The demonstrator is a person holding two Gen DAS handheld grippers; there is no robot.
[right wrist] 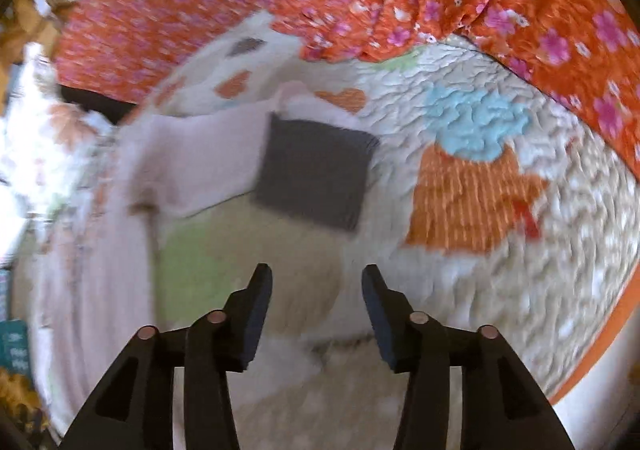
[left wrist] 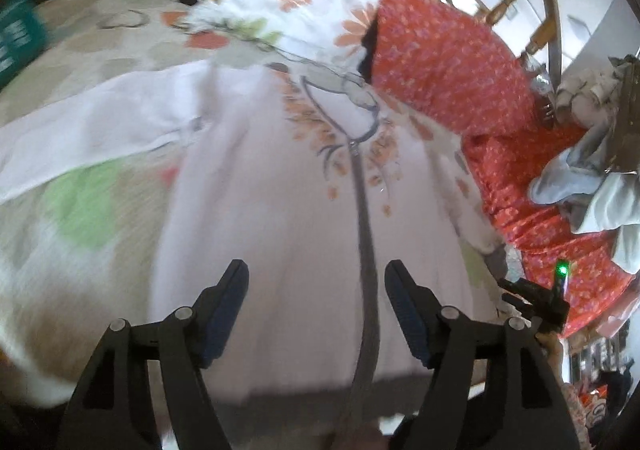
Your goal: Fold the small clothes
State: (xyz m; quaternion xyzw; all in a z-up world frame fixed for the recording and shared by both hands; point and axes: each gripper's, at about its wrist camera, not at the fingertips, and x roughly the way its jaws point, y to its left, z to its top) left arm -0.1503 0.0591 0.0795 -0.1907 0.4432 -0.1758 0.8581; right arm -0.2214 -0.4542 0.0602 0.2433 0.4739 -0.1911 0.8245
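Pale pink jacket [left wrist: 272, 186]: lies flat on the quilt [right wrist: 500, 290], grey zipper [left wrist: 366, 234] running up between your left claw's fingers.
Left claw [left wrist: 316, 282]: spread, holding nothing.
Right claw [right wrist: 317, 290]: spread over quilt, the grey cuff [right wrist: 316, 174] just ahead.

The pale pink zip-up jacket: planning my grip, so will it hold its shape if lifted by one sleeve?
Probably not. The pale pink zip-up jacket lies limp and flat on the quilt, so it should droop. Its gray sleeve cuff looks thicker, likely easier to pinch.
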